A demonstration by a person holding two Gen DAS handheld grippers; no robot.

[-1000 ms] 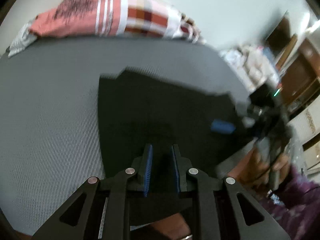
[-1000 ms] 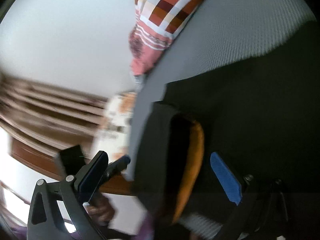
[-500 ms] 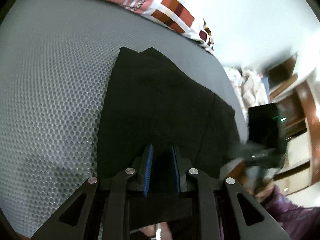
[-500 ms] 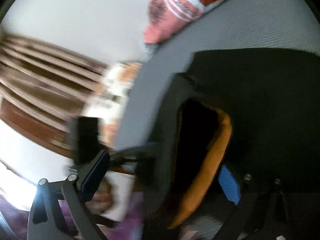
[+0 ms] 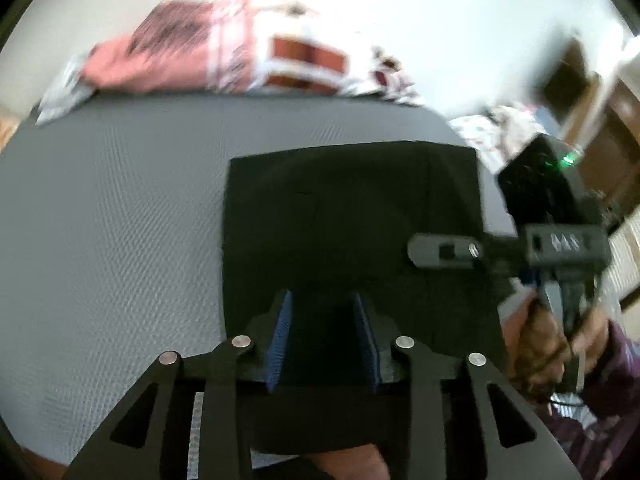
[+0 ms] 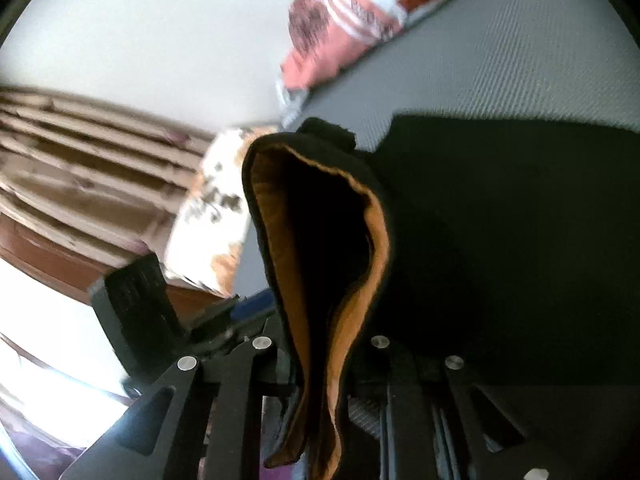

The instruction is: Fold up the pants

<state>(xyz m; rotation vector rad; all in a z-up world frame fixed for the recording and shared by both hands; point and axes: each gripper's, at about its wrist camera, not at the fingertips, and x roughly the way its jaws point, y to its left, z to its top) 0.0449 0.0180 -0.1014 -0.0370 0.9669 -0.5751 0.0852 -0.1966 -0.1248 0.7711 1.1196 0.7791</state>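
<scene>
**Pants half-folded, right gripper clamped on waistband**

Pants (image 5: 352,216) lay as a dark, roughly square folded stack on the grey mesh surface (image 5: 120,220), near its right edge in the left wrist view. Black fabric, orange lining showing inside the waistband (image 6: 320,240).

Left gripper (image 5: 324,336) sat low over the near edge of the pants. Its jaws had just been opening — blue pads (image 5: 280,332) stood apart with dark cloth between and below them, and no pinch on the cloth could be seen. Counted as open.

Right gripper (image 6: 320,368) had just been closing, and its jaws sat narrow on the waistband, which stood up out of them as a gaping loop with the orange lining facing in. Pads themselves hidden by the fabric. In the left wrist view the same gripper (image 5: 444,250) reached in from the right over the pants' edge, held by a hand (image 5: 556,344) in a purple sleeve (image 5: 612,412).

Pink and red checked cloth (image 5: 224,64) lay bunched at the far edge of the surface, well apart from the pants — blurred. White wall (image 5: 400,20) behind.
</scene>
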